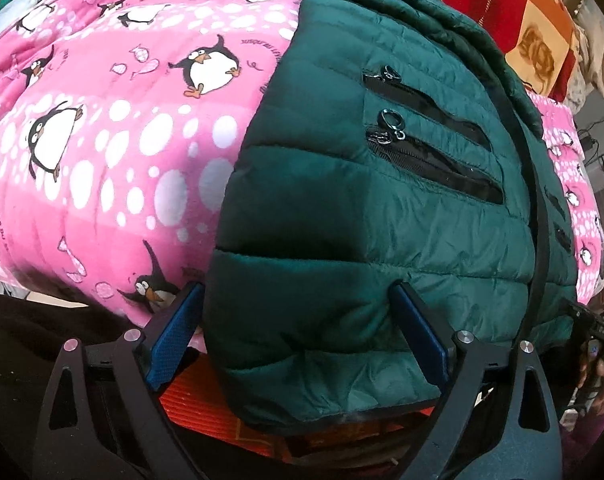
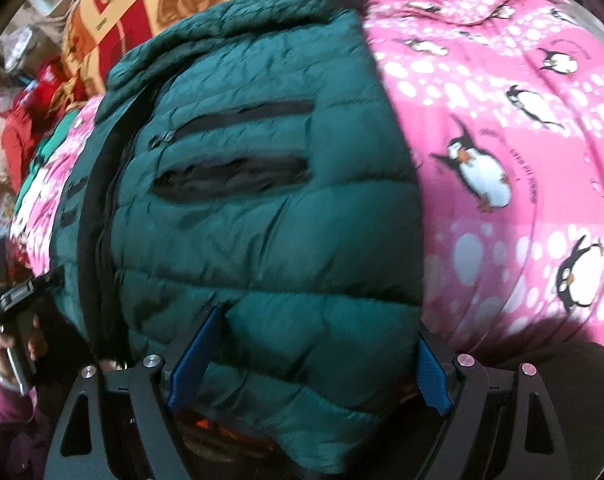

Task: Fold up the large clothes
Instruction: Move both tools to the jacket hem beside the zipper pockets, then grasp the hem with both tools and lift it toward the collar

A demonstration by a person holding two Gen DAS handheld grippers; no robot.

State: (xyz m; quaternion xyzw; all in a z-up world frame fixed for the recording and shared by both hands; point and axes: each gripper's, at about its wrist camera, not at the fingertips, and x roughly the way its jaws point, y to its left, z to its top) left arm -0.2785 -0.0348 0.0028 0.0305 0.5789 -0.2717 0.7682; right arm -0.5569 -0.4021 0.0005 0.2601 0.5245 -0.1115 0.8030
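Note:
A dark green quilted puffer jacket [image 1: 382, 208] lies front up on a pink penguin blanket [image 1: 101, 140], with its black centre zipper [image 1: 534, 200] and two open black pocket zips [image 1: 430, 152] showing. My left gripper [image 1: 297, 332] is open, its blue pads either side of the jacket's near hem corner. In the right wrist view the same jacket [image 2: 253, 208] fills the middle. My right gripper [image 2: 318, 356] is open too, its blue fingers [image 2: 193, 356] spread around the jacket's near hem edge. The hem hangs over the bed edge.
The pink blanket [image 2: 502, 140] covers the bed on both sides of the jacket. A red, orange and cream patterned blanket [image 1: 514, 12] lies beyond the collar. An orange-red ribbed surface [image 1: 197, 404] shows below the hem. The other gripper [image 2: 17, 296] shows at the left edge.

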